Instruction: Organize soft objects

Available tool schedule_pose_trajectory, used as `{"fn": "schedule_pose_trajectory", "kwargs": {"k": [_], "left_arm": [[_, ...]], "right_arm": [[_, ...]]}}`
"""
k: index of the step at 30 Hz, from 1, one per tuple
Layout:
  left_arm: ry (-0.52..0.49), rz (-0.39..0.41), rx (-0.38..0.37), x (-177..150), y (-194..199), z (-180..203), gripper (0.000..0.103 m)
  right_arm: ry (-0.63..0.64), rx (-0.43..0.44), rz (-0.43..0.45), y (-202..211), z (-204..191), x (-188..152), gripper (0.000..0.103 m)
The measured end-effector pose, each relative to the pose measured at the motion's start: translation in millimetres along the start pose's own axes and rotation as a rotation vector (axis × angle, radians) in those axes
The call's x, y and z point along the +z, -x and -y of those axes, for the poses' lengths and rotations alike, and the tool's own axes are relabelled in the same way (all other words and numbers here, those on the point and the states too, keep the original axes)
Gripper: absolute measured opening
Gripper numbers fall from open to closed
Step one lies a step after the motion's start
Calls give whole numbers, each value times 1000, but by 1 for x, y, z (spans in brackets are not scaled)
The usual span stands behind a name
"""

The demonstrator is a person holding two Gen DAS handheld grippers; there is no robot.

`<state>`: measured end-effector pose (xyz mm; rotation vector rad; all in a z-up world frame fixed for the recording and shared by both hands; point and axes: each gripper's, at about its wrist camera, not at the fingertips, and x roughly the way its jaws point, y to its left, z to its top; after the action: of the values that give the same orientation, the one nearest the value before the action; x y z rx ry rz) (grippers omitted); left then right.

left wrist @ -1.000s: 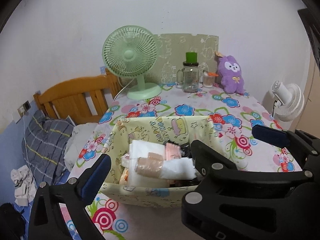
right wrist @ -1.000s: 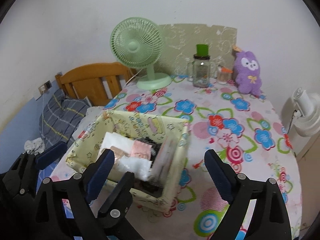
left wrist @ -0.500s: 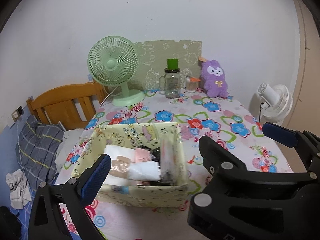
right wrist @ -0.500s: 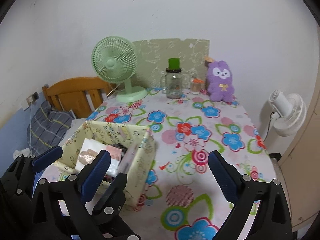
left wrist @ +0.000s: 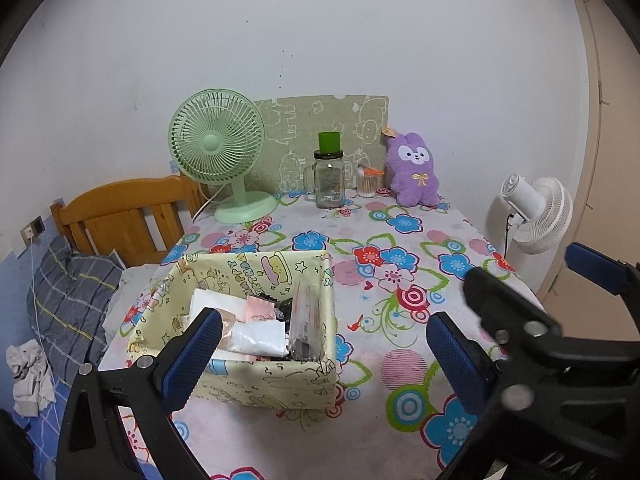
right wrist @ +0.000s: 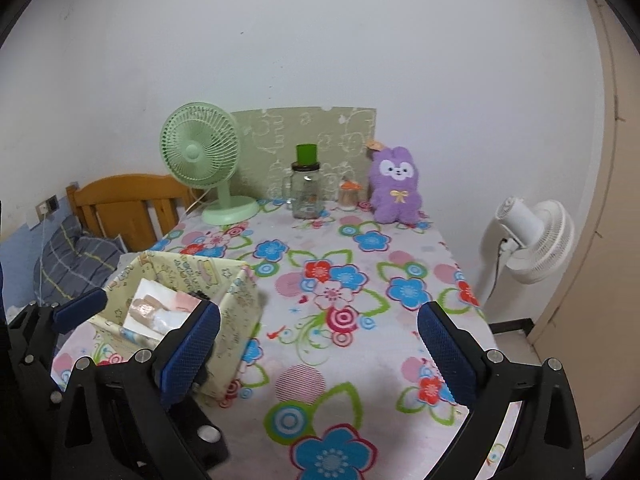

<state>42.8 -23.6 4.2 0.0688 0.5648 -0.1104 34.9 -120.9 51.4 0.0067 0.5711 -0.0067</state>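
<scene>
A pale yellow cartoon-print fabric basket (left wrist: 280, 384) stands at the near left of the flowered table and also shows in the right wrist view (right wrist: 236, 312). It holds white, pink and tan wrapped soft packs (left wrist: 256, 332) and a clear packet (left wrist: 306, 322). A purple plush bunny (left wrist: 414, 170) sits at the far edge of the table and shows in the right wrist view (right wrist: 396, 186). My left gripper (left wrist: 320, 364) is open and empty, just before the basket. My right gripper (right wrist: 320, 360) is open and empty, to the basket's right; its body shows in the left wrist view (left wrist: 560, 340).
At the far edge stand a green desk fan (left wrist: 218, 152), a glass jar mug with a green lid (left wrist: 329, 178), a small jar (left wrist: 367, 182) and a green printed board (left wrist: 320, 136). A white floor fan (left wrist: 536, 212) stands right of the table. A wooden bed headboard (left wrist: 128, 212) and pillow lie left.
Both grippers have pulled back and up from the basket, so more of the table shows. The right gripper has shifted right. Both stay open and empty.
</scene>
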Motion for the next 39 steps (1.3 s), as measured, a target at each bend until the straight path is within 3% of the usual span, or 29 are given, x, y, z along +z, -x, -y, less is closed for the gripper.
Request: {"fn": "schedule_pose_trajectory", "kwargs": {"k": [21,39], "left_arm": [[21,70,24,-7,18,-10,103],[56,108,33,-1,25,-15,103]], "right_arm": [[-95,-104,56,26,45,-22,101],[-68,-64,75,27,36,-16,101]]}}
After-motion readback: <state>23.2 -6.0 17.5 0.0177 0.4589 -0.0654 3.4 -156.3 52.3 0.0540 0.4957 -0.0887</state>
